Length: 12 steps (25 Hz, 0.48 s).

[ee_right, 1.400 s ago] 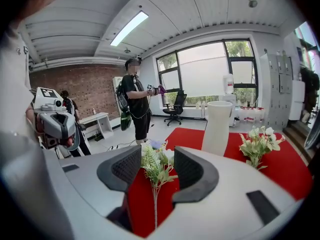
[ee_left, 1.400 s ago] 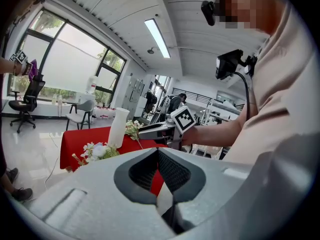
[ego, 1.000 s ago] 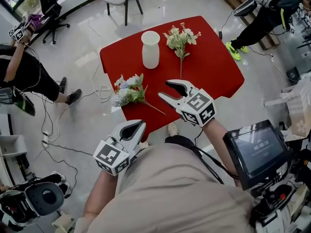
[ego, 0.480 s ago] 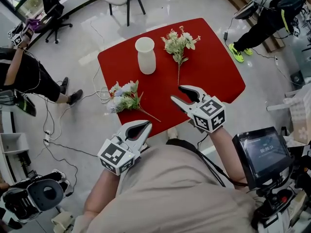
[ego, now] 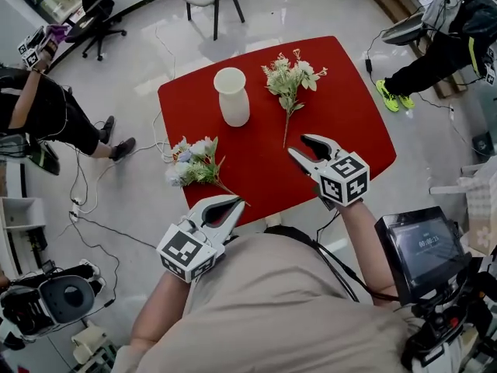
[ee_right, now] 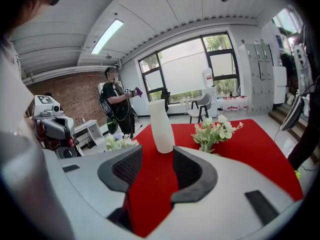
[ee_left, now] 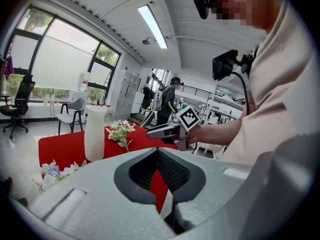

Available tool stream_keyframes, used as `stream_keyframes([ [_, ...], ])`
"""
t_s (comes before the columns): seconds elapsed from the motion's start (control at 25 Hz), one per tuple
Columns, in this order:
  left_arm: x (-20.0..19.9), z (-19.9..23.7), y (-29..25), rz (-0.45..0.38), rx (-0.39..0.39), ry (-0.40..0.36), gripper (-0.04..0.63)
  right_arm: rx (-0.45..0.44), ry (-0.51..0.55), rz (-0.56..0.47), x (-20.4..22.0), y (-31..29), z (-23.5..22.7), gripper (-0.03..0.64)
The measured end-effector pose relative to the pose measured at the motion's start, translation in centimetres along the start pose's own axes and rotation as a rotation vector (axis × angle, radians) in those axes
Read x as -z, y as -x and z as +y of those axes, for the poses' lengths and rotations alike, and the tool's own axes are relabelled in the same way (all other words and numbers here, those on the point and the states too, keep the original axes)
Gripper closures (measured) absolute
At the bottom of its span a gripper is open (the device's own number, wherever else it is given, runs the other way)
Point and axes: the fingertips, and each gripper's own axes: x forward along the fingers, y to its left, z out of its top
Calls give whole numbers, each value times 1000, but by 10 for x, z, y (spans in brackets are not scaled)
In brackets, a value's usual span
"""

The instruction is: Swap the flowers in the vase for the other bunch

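- red table (ego: 342,107) carries all task items. a white vase (ego: 233,97) stands upright and empty at upper centre of the head view. a white-green bunch (ego: 291,76) lies just right of it, stem pointing down-frame. a blue-white bunch (ego: 192,162) lies at the table's left edge, blooms overhanging.
- handling, as a judgement: both bunches look light, with soft heads and thin, stiffer stems. take hold on the bare stem below the leaves, never on the blooms. the vase looks smooth and easy to tip.
- right gripper (ego: 299,144): jaws apart, nothing between them. it hovers over the table just below the white-green bunch's stem end, near but apart.
- left gripper (ego: 233,203): jaws drawn nearly together, nothing held. it sits at the near table edge, just beside the blue-white bunch's stem tip; contact cannot be told.
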Motion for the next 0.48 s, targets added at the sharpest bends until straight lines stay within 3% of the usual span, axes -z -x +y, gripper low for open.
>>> stream_keyframes([
  [0.48,-17,-1,-40,-1,-95,35,588,-36,-70,45,13,-22,-83,418],
])
